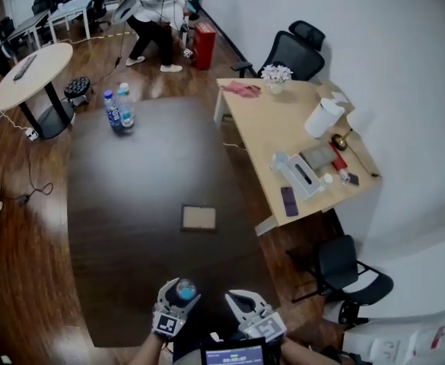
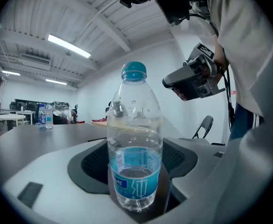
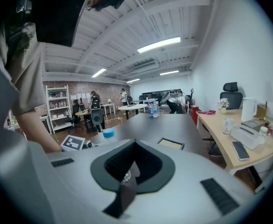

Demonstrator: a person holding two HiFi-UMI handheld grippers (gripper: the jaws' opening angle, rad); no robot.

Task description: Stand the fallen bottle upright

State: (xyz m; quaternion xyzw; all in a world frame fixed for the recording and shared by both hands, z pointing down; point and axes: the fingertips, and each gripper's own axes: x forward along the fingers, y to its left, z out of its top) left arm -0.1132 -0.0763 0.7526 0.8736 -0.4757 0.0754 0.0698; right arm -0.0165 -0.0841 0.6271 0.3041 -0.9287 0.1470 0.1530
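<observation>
Bottle upright in the grip, near edge of table; set-down and release judged still to do.
Far end of the dark table (image 1: 131, 204): two capped bottles (image 1: 119, 109) standing, contents too small to tell. Left gripper (image 1: 181, 293) clamps the bottle (image 2: 135, 143), blue cap on, water roughly a third up; whether its base touches the table is unclear. Right gripper (image 1: 241, 303) is closed and empty. White jug (image 1: 322, 118) on the side desk, contents hidden.

1. Two water bottles (image 1: 119, 109) are standing together at the far end of the dark table (image 1: 131, 204).
2. A flat framed pad (image 1: 198, 218) is lying near the table's middle.
3. A white jug (image 1: 322, 118), flowers (image 1: 276, 74) and a pink cloth (image 1: 242, 89) are sitting on the wooden desk (image 1: 264, 131).
4. A person (image 1: 154, 17) is bending over beside a red box (image 1: 204, 46).
</observation>
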